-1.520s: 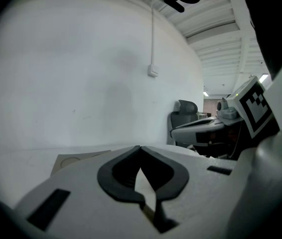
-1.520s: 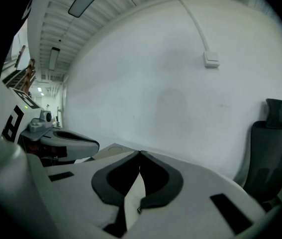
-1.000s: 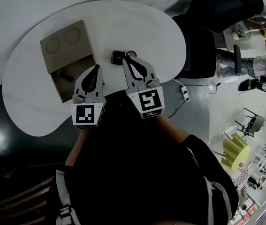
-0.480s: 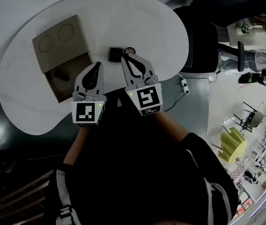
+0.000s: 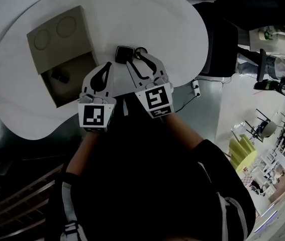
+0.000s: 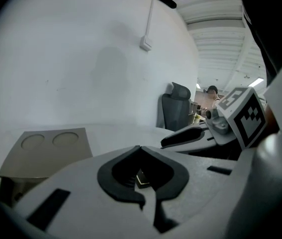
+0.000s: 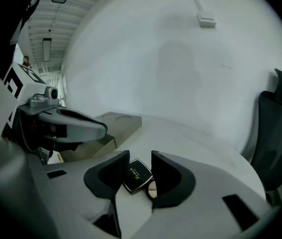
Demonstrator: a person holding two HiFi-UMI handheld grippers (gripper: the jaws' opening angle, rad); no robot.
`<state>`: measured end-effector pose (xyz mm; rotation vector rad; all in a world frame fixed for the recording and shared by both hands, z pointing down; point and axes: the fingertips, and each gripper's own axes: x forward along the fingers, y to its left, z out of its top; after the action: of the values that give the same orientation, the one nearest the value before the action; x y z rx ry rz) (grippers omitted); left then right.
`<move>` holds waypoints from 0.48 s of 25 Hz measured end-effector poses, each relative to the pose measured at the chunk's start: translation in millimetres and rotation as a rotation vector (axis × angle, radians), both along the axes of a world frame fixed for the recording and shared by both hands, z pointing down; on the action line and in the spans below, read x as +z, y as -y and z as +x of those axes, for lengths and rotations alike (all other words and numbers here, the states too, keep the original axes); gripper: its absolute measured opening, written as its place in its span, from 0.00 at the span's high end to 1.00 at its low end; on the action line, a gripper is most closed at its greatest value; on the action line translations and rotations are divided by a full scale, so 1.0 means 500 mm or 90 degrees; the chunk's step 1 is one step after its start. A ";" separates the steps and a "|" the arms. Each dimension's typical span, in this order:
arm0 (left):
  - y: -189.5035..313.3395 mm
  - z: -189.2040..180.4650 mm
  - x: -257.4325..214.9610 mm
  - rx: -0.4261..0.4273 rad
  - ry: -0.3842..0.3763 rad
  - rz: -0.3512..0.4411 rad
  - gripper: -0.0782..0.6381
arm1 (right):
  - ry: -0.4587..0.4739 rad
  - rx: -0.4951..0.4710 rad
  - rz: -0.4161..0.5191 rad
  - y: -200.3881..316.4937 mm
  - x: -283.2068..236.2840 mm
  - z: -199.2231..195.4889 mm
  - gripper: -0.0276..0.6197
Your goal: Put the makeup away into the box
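Opening its jaws partway just now, the right gripper [image 7: 140,156] frames the black compact [image 7: 137,176] lying on the white table [image 5: 147,14], not gripping it. The left gripper [image 6: 140,147], jaws together and empty, hangs just beside the open cardboard box [image 5: 57,36]

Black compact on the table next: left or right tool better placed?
Right. The right tool has just been opening its jaws, and the black compact lies just ahead in the gap between them, not gripped. The left tool is shut, nearer the cardboard box.
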<state>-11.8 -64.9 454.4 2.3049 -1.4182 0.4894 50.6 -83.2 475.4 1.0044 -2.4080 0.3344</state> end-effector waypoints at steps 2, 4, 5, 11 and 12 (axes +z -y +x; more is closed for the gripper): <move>0.001 0.000 0.010 -0.002 0.001 -0.007 0.88 | -0.019 -0.023 -0.008 0.000 0.017 -0.004 0.68; 0.002 0.000 0.017 -0.005 0.000 -0.012 0.88 | -0.050 -0.055 -0.015 -0.001 0.033 -0.010 0.60; 0.002 0.000 0.021 -0.006 0.000 -0.015 0.88 | -0.072 -0.075 -0.016 -0.002 0.042 -0.012 0.58; 0.002 0.001 0.039 -0.014 -0.002 -0.029 0.88 | -0.184 -0.195 -0.024 -0.014 0.100 -0.031 0.51; 0.001 0.001 0.042 -0.015 -0.001 -0.032 0.88 | -0.198 -0.212 -0.028 -0.015 0.108 -0.034 0.51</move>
<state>-11.3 -65.3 475.4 2.2462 -1.4137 0.5103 33.8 -75.5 529.5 0.5711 -2.2191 0.1011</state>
